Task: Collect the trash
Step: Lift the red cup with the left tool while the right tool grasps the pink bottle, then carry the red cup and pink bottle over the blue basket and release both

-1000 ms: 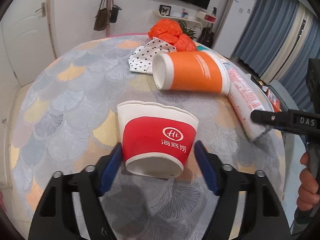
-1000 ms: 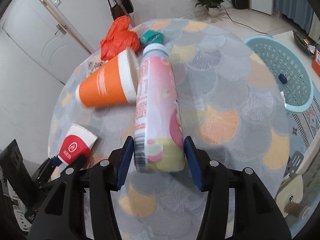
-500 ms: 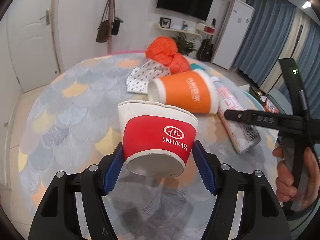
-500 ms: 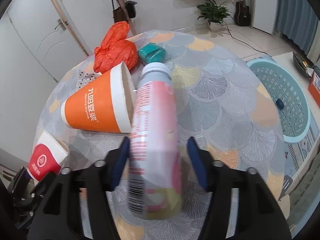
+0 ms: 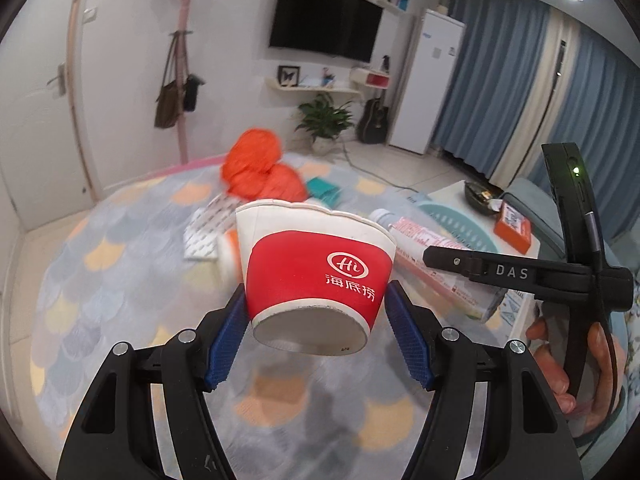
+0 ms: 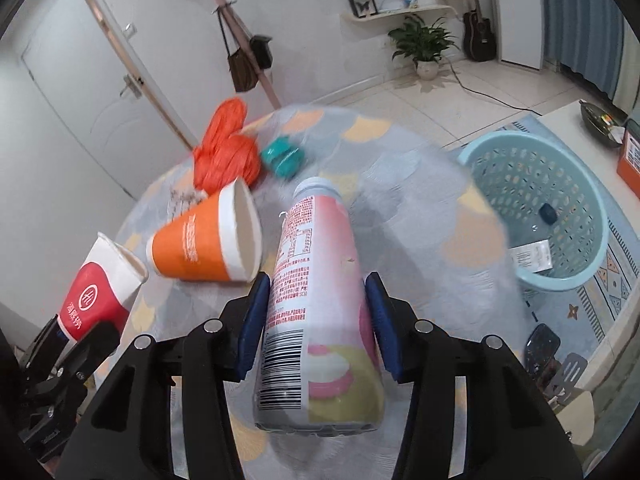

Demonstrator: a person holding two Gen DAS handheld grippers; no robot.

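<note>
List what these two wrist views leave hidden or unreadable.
- Orange cup: left wrist view, mostly behind the red cup.
- Bottle base: right wrist view, its underside faces away.
- Small dark item in the basket: too small to identify.
- Teal object: motion-blurred.

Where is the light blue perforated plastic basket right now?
In the right wrist view, the light blue perforated plastic basket stands on the floor at right, just beyond the round table's edge.
</note>
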